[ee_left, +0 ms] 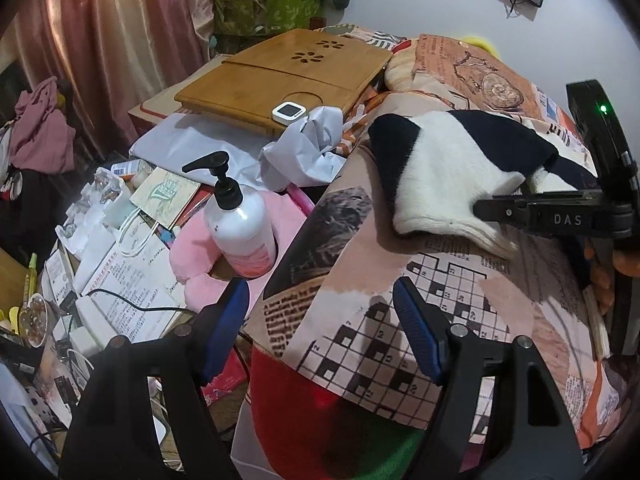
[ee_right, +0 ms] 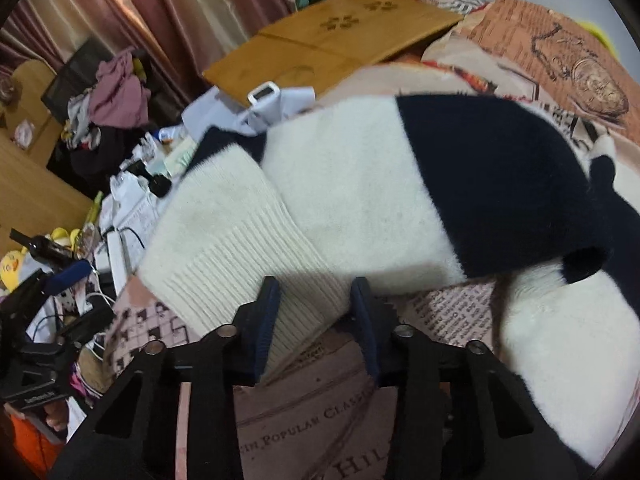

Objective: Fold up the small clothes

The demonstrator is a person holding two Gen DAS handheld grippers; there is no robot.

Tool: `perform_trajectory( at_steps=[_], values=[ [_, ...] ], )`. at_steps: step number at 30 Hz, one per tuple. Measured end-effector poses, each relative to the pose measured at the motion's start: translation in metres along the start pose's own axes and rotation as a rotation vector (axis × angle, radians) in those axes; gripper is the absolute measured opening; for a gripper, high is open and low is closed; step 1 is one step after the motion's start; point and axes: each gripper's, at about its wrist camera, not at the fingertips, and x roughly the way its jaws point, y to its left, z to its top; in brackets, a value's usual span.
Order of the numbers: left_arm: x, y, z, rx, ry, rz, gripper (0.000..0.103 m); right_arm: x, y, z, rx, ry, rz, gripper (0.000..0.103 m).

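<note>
A small white and navy knitted garment (ee_left: 440,168) lies on a bed covered with a newspaper-print sheet (ee_left: 400,320). My left gripper (ee_left: 324,324) is open and empty, low over the sheet, well short of the garment. My right gripper (ee_right: 314,312) shows in the left wrist view (ee_left: 520,208) at the garment's right side. In the right wrist view its blue pads (ee_right: 268,312) stand on both sides of the garment's white ribbed hem (ee_right: 248,256), closed part way on it. A second white and navy piece (ee_right: 560,340) lies at the right.
A bamboo lap tray (ee_left: 288,68) with a small white device (ee_left: 289,111) lies beyond the garment. Left of the bed are a white pump bottle (ee_left: 236,220), a pink plush (ee_left: 192,248), papers, cables and crumpled white paper (ee_left: 308,148). Pink curtains (ee_left: 112,32) hang behind.
</note>
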Motion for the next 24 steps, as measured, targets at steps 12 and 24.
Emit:
perform_trajectory(
  at_steps=[12, 24],
  values=[
    [-0.016, -0.016, 0.007, 0.023, -0.035, 0.012, 0.074, -0.071, -0.011, -0.011, -0.023, -0.190, 0.049, 0.008],
    [-0.032, -0.085, 0.030, 0.125, -0.077, -0.038, 0.078, -0.254, -0.110, -0.034, 0.081, -0.507, -0.149, 0.006]
  ],
)
